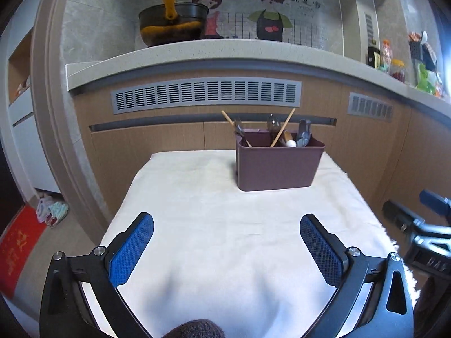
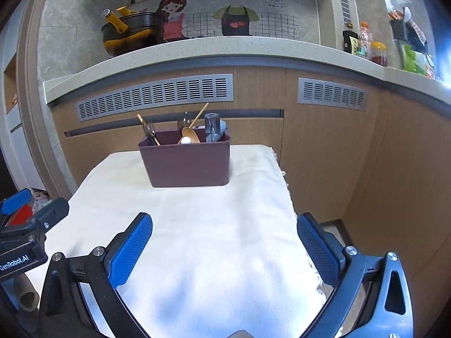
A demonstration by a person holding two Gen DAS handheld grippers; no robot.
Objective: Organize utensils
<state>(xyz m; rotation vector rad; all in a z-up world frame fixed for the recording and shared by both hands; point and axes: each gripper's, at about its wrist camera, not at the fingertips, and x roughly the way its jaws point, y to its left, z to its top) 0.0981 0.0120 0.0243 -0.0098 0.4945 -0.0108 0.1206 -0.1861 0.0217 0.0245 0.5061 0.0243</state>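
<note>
Ahead of both your hand-held grippers runs the kitchen cabinet front (image 1: 174, 140) with its grey vent grilles (image 1: 205, 94), topped by a speckled worktop (image 1: 197, 49) that carries a dark pot with a yellow handle (image 1: 172, 25) up and to the left of your left hand-held gripper. Below your tools lies the bench, covered by a cream cloth (image 1: 214, 219) that fills the ground between and beyond the fingers. Your left hand-held gripper (image 1: 227, 249) hangs over the near part of the cloth with its blue pads (image 1: 131, 249) spread wide apart and nothing between them. Your right hand-held gripper (image 2: 225, 249) sits the same way, pads far apart and empty, near the cloth's right edge; it also shows at the right border of the left wrist view. The maroon utensil caddy (image 1: 277, 166) stands upright on the cloth at the far end, well ahead of both tools, slightly right of centre for the left one and left of centre for the right one. Inside it stand wooden chopsticks (image 1: 283, 126) leaning crosswise, a wooden spoon (image 2: 190, 135), a clear spoon (image 1: 272, 122), a dark fork (image 1: 239, 128) and a grey-handled utensil (image 2: 212, 129), all loaded and poking above the rim.
</note>
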